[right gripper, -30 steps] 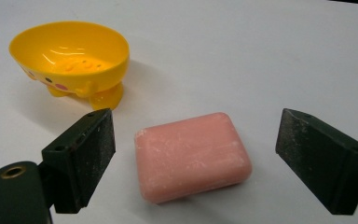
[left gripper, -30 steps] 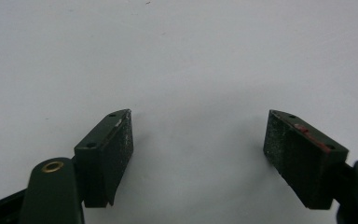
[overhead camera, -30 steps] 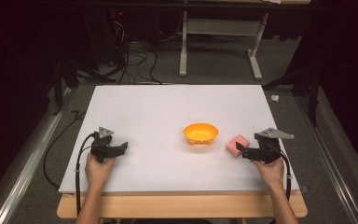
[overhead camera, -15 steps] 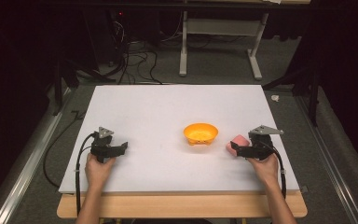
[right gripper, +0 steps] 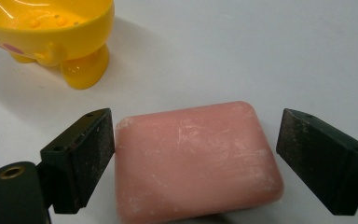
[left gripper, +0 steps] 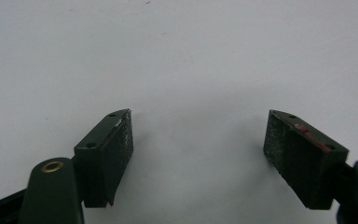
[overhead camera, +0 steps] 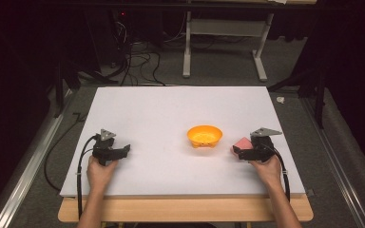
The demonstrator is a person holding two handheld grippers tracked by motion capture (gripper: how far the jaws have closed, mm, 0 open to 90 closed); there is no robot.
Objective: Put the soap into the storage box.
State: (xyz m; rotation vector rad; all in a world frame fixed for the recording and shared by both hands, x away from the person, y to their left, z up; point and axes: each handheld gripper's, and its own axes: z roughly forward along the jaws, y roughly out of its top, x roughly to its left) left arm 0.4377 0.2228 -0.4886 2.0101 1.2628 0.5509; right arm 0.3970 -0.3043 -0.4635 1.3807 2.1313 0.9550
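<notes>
right gripper (right gripper: 193, 158) moved in, jaws straddling soap (right gripper: 193, 161).

The white table board (overhead camera: 171, 109) rests on a wooden tabletop edge (overhead camera: 185, 210). Beyond it, a grey desk frame (overhead camera: 223, 42) stands on the floor beside tangled black cables (overhead camera: 133, 66). A small pale scrap (overhead camera: 280, 99), perhaps paper, lies near the board's far right corner.
</notes>
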